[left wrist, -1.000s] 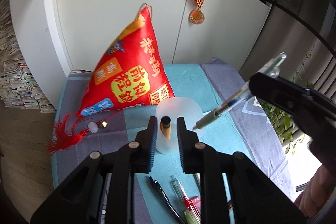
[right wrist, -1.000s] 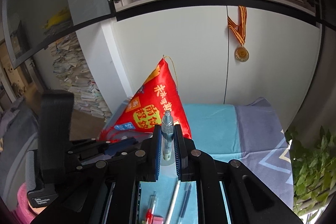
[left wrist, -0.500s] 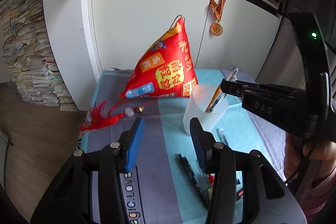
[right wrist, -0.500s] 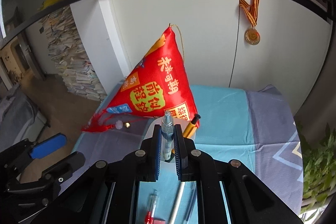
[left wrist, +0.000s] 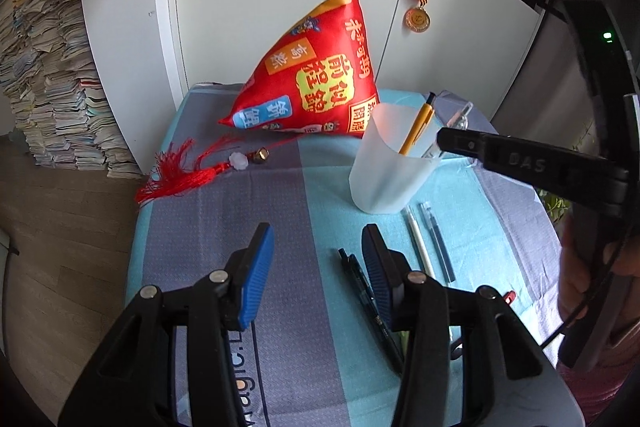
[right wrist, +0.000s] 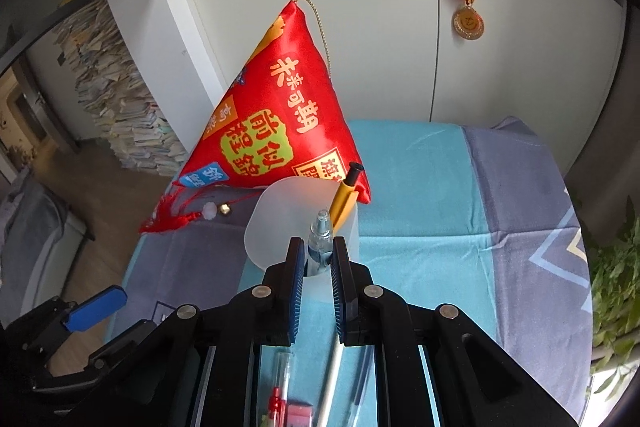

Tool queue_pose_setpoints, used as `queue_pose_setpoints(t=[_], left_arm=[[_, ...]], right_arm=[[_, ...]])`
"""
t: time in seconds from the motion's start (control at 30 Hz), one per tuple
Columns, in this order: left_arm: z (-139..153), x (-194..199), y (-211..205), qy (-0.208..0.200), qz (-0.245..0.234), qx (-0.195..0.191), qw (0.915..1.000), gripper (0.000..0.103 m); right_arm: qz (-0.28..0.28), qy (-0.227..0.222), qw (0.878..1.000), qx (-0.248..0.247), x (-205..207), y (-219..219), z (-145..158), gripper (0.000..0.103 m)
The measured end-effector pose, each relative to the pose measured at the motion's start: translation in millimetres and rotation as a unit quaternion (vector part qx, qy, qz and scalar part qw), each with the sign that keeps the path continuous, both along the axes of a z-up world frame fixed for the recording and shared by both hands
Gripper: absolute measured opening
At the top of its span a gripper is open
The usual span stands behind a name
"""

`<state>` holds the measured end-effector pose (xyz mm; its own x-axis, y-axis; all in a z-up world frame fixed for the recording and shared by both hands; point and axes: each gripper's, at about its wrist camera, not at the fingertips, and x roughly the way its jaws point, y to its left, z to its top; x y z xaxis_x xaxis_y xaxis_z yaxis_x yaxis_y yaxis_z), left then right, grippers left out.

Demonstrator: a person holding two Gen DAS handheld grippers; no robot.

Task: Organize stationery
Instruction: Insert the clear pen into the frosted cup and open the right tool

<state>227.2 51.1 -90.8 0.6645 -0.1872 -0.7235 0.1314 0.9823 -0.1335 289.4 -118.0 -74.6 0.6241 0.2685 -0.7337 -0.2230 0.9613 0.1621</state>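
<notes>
Pens lie on the counter just beyond my left claw [left wrist: 318, 259], which is released with nothing between its pads; the black pen [left wrist: 362, 285] sits right beside its right pad. Light, stiff and slick, it wants taking mid-barrel. Farther right, the frosted cup [left wrist: 384, 167] holds a yellow pen [left wrist: 418, 125]. My right claw [right wrist: 314, 259] is clenched on a clear pen [right wrist: 319, 235], its tip lowered inside the cup.

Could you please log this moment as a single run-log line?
right claw: shut on clear pen, over cup | left claw: open, empty | yellow pen: in cup
</notes>
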Motion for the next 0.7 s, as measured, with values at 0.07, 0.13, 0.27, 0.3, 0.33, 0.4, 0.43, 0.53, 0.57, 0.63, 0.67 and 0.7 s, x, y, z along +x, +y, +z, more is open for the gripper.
queue_pose_setpoints(t=[0.07, 0.13, 0.27, 0.3, 0.33, 0.4, 0.43, 0.53, 0.57, 0.63, 0.67, 0.7], left_arm=[[-5, 1, -3, 0.009, -0.002, 0.001, 1.0000, 0.044], [-12, 4, -5, 0.020, -0.004, 0.001, 0.9998, 0.043], [-26, 10, -14, 0.045, -0.008, 0.004, 0.9990, 0.043], [-31, 12, -17, 0.053, -0.010, 0.005, 0.9986, 0.043], [-34, 13, -20, 0.059, -0.012, 0.006, 0.9982, 0.043], [-41, 15, -26, 0.070, -0.016, 0.009, 0.9974, 0.043], [-44, 16, -30, 0.074, -0.019, 0.012, 0.9970, 0.043], [-55, 17, -38, 0.086, -0.022, 0.025, 0.9958, 0.043], [-59, 17, -39, 0.091, -0.021, 0.028, 0.9952, 0.042], [-65, 18, -41, 0.100, -0.020, 0.029, 0.9943, 0.042], [-67, 19, -41, 0.105, -0.019, 0.029, 0.9939, 0.042], [-69, 19, -41, 0.108, -0.016, 0.030, 0.9935, 0.041]], right_arm=[[-0.003, -0.002, 1.000, 0.004, -7, -5, 2, 0.012], [-0.006, -0.004, 1.000, 0.010, -16, -11, 4, 0.012], [-0.008, 0.003, 1.000, 0.012, -33, -24, 0, 0.012], [-0.008, 0.007, 1.000, 0.009, -37, -28, -3, 0.012], [-0.008, 0.011, 1.000, 0.004, -39, -29, -6, 0.012], [-0.011, 0.022, 1.000, -0.012, -39, -32, -16, 0.012], [-0.016, 0.029, 0.999, -0.019, -39, -33, -21, 0.012], [-0.022, 0.055, 0.998, -0.018, -37, -39, -38, 0.013], [-0.022, 0.063, 0.998, -0.016, -36, -40, -43, 0.013], [-0.020, 0.074, 0.997, -0.018, -37, -40, -50, 0.013], [-0.019, 0.077, 0.997, -0.020, -38, -40, -52, 0.013], [-0.017, 0.079, 0.996, -0.023, -38, -39, -55, 0.013]])
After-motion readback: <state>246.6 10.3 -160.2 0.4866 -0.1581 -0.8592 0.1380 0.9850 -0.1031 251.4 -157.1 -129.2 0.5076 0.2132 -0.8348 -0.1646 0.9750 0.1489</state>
